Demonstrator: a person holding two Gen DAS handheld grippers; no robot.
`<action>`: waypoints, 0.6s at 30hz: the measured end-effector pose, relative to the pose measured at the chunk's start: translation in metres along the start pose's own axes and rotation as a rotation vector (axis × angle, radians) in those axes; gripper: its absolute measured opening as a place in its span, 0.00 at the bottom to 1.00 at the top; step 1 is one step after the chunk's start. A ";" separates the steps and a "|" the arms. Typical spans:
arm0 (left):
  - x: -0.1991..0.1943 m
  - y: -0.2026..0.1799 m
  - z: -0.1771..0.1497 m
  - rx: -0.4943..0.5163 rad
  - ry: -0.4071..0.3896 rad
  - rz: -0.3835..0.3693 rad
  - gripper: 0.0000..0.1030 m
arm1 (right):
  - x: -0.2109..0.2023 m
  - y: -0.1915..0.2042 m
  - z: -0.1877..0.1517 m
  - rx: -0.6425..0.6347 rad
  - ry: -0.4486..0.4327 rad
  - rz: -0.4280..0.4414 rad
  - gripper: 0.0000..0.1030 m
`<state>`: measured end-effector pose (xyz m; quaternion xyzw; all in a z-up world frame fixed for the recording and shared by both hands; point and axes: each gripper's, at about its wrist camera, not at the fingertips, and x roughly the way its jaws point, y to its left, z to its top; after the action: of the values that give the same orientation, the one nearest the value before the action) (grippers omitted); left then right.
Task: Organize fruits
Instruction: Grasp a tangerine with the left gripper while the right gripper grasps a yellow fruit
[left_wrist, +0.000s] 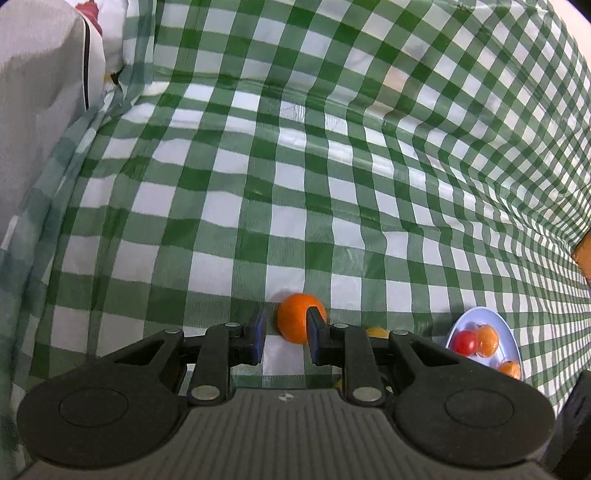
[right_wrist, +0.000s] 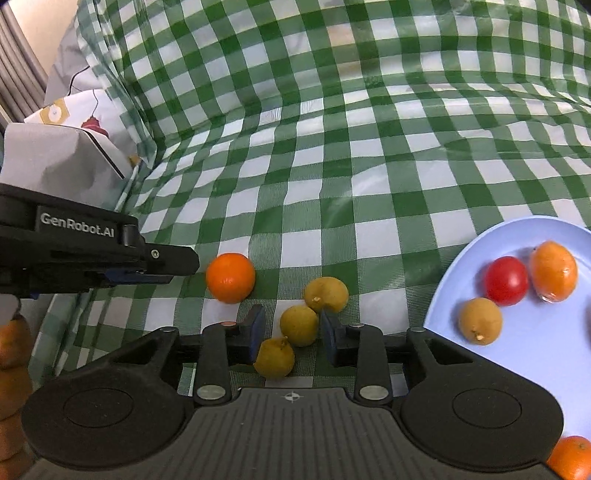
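Note:
An orange mandarin lies on the green checked cloth just ahead of my left gripper, which is open and empty, its right finger in front of the fruit. The mandarin also shows in the right wrist view, with the left gripper beside it at left. My right gripper is open around a small yellow fruit; two more yellow fruits lie just ahead and below. A pale blue plate at right holds a red tomato, an orange fruit and a yellow fruit.
The checked cloth covers the whole surface and rises at the back. A grey-white bag stands at the left edge. Another orange sits on the plate's near side. The plate shows at right in the left wrist view.

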<state>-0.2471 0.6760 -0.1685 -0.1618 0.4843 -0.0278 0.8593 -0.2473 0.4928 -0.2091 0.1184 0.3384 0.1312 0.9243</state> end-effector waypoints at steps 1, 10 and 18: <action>0.001 0.000 -0.001 0.000 0.006 -0.003 0.24 | 0.000 -0.001 0.000 -0.001 0.004 -0.003 0.33; 0.009 -0.012 -0.001 0.022 0.029 -0.027 0.24 | -0.009 0.000 0.000 -0.054 -0.017 -0.004 0.24; 0.017 -0.019 -0.003 0.056 0.066 -0.059 0.26 | -0.034 -0.015 -0.001 -0.078 -0.038 -0.020 0.24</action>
<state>-0.2389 0.6541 -0.1785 -0.1508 0.5066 -0.0723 0.8458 -0.2704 0.4679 -0.1941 0.0814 0.3168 0.1330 0.9356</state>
